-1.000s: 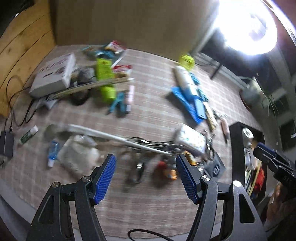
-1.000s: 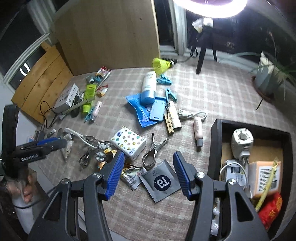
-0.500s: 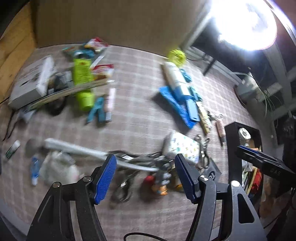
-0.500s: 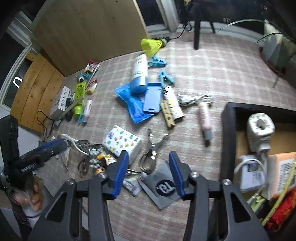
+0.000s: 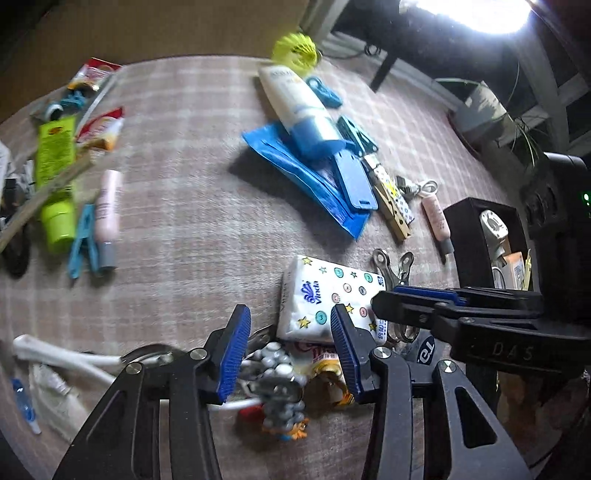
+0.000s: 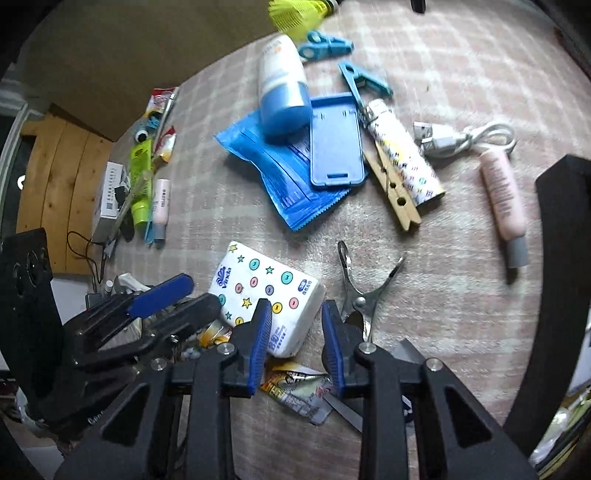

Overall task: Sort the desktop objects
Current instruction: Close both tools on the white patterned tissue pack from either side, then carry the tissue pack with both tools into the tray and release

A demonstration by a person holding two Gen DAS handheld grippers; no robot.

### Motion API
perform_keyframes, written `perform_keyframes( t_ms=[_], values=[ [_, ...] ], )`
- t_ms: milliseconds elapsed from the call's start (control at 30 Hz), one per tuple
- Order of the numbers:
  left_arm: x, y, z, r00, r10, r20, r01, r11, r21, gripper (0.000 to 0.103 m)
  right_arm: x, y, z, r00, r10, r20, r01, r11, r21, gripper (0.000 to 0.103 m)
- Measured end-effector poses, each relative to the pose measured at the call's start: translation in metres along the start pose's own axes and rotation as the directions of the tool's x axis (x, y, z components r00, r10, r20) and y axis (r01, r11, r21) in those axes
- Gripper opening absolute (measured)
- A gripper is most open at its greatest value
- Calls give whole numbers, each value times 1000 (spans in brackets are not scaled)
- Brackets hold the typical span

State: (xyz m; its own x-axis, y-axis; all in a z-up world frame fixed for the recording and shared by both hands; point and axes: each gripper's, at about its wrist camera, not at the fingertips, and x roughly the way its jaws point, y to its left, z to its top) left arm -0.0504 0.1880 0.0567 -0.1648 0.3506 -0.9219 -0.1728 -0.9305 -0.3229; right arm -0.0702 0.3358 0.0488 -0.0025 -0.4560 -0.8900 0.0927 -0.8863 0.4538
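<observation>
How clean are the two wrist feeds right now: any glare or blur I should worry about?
Left wrist view: ring light blows out the top right corner, left-edge clutter is motion-smeared, tissue pack stays readable. Right wrist view: no glare, tissue pack sharp, pink tube slightly soft, strong fisheye bending at the edges.

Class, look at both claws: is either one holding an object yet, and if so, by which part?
Nothing is held. Both claws' jaws have just been closing, but the left claw and right claw only hover over the tissue pack.

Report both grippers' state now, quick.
Left gripper: open, jaws just been closing, gripping nothing, over the grey bead cluster.
Right gripper: open, jaws just been closing, holding nothing.
</observation>
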Motion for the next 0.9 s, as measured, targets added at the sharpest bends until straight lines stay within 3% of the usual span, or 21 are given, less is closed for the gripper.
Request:
perform_keyframes(
  t_ms=[67,133,333,600,900],
  values=[
    [5,-1,1,999,-30,-11,30,1000,-3,41,4,-1,1,1000,18,-7,-18,1000,16,28],
    [10,-2,1,998,-67,-23,67,998,-14,32,4,-1,1,1000,17,0,-17,1000,26,26],
    [2,-9,-1,997,-77,-8,77,997,-7,31,-8,-1,-3,1000,18,22,-19,1000,23,26],
    [-30,-38,0,994,-94,50,92,995,46,31,-48,1,-15,994,9,111,-9,1000,6,26],
    [-30,-102,-6,984,-171,43,163,977,136,31,-105,-49,-53,974,-47,222,26,995,97,26]
  ],
)
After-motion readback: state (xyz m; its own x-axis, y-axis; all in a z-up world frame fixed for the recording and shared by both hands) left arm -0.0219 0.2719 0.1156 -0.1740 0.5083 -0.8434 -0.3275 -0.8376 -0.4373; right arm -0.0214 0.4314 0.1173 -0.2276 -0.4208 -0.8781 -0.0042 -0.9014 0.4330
